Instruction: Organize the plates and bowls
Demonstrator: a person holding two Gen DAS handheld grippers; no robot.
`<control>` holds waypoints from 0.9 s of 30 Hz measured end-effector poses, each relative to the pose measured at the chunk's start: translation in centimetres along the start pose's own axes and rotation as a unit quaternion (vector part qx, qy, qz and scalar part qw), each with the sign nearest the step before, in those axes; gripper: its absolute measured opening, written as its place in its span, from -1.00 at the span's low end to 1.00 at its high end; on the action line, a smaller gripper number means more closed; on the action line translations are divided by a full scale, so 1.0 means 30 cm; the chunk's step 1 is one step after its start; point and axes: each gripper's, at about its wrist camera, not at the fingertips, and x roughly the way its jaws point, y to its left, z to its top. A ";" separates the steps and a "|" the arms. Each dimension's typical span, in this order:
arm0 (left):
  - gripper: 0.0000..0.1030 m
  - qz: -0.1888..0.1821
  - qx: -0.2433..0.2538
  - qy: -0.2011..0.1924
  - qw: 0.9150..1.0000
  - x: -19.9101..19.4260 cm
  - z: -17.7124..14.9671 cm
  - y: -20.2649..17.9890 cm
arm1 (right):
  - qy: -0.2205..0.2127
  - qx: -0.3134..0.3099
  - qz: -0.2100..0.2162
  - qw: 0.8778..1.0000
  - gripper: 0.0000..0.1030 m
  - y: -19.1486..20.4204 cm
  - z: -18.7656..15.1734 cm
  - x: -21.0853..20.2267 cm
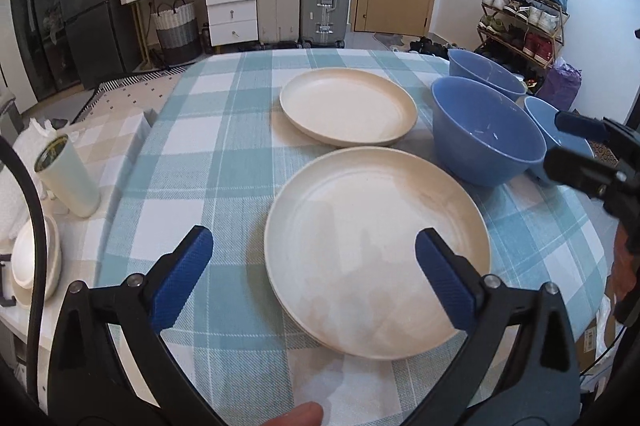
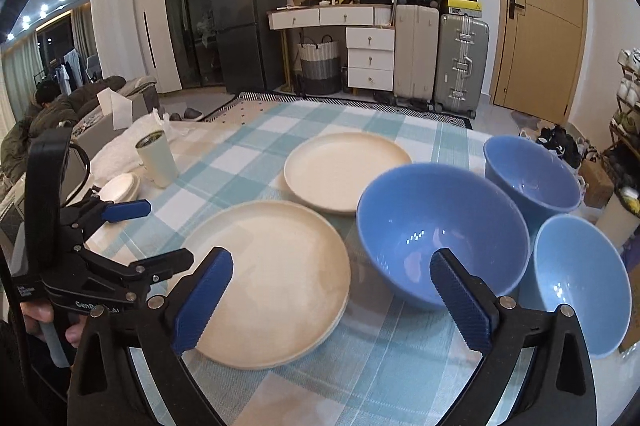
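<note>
We hold both the left gripper (image 1: pixel 314 266) and right gripper (image 2: pixel 332 290) released and empty above the counter (image 1: pixel 224 162), where cream plates (image 1: pixel 376 250) and blue bowls (image 2: pixel 440 238) sit ungrouped.

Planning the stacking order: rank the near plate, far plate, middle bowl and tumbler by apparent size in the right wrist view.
1. Near plate
2. Middle bowl, close behind it
3. Far plate, though it may match the near plate, being farther away
4. Tumbler
</note>
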 end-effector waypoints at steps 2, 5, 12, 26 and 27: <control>0.95 0.006 -0.001 -0.004 1.000 -0.005 0.023 0.008 | -0.003 0.003 0.004 1.000 0.97 -0.019 0.032 -0.006; 0.95 0.016 -0.007 -0.011 1.000 -0.011 0.062 0.032 | -0.006 0.001 0.004 1.000 0.97 -0.050 0.085 -0.012; 0.95 0.033 -0.034 -0.025 0.999 -0.012 0.172 0.088 | -0.011 0.000 -0.001 1.000 0.97 -0.121 0.192 -0.006; 0.95 0.027 -0.072 -0.017 0.997 0.109 0.365 0.130 | 0.027 0.029 0.005 0.999 0.97 -0.209 0.356 0.181; 0.95 0.028 -0.072 -0.015 0.997 0.120 0.373 0.130 | 0.030 0.030 0.005 0.999 0.97 -0.217 0.368 0.196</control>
